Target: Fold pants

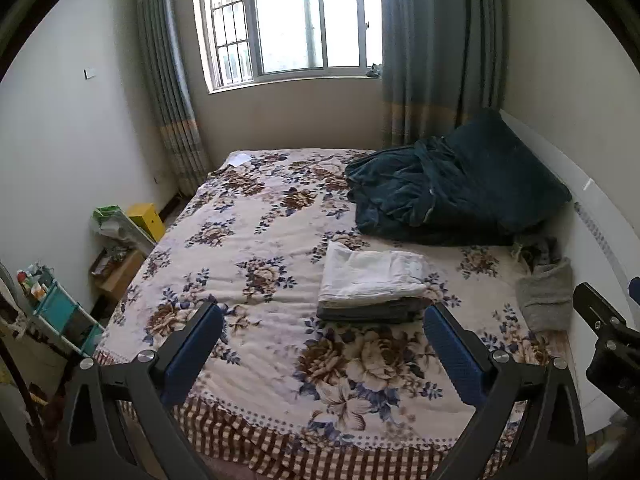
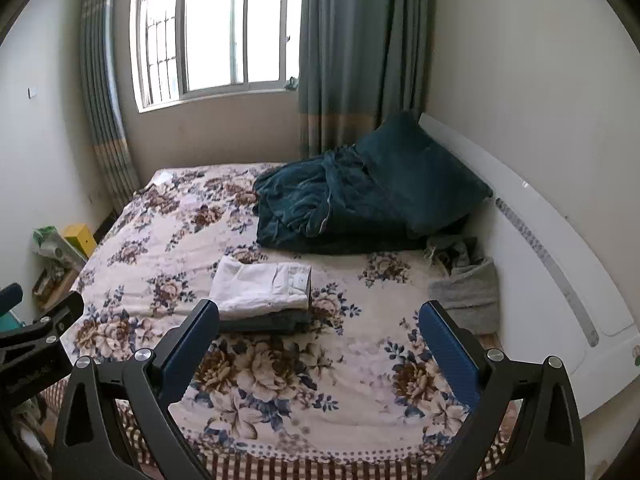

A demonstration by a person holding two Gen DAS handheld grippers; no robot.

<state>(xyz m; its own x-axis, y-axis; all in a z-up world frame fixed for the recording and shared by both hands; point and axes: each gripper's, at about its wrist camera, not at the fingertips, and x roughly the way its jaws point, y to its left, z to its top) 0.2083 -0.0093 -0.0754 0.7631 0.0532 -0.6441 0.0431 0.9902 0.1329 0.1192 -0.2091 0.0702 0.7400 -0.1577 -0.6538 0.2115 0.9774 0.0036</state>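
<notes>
Folded white pants (image 1: 372,274) lie on top of folded dark grey pants (image 1: 368,314) in a neat stack on the floral bedspread (image 1: 260,240). The stack also shows in the right wrist view, white pants (image 2: 262,284) over the grey ones (image 2: 264,324). My left gripper (image 1: 323,318) is open and empty, held above the bed's near end, short of the stack. My right gripper (image 2: 319,314) is open and empty, also short of the stack. Each gripper's body shows at the edge of the other's view.
A crumpled dark teal blanket (image 1: 452,192) and pillow lie at the bed's far right against the white headboard (image 2: 560,264). A grey folded cloth (image 1: 546,296) lies by the headboard. Boxes and a shelf cart (image 1: 60,316) stand on the floor at left.
</notes>
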